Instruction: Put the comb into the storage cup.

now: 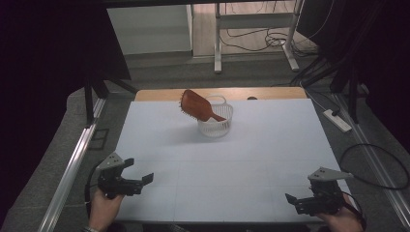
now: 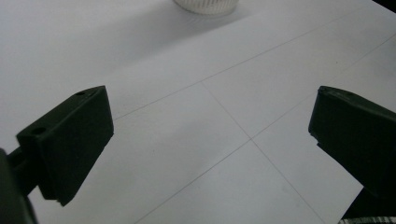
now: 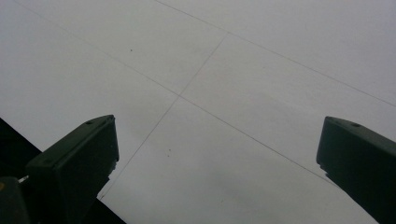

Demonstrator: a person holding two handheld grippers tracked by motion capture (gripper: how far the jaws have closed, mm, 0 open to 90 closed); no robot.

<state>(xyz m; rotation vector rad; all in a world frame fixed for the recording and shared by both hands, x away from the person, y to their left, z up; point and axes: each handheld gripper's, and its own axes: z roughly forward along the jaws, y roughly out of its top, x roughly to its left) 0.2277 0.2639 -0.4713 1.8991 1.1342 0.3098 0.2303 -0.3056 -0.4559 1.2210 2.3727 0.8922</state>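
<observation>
A white wire basket stands toward the back of the white table top. A brown wooden hairbrush leans in it, head up and tilted left, handle down inside. My left gripper rests at the front left corner, open and holding nothing, far from the basket. In the left gripper view its jaws are wide apart over bare table, and the basket's base shows at the top edge. My right gripper sits at the front right corner, open over bare white surface.
A wooden strip runs along the table's far edge. A metal rail borders the left side. On the floor to the right lie a power strip and cables. A desk frame stands behind.
</observation>
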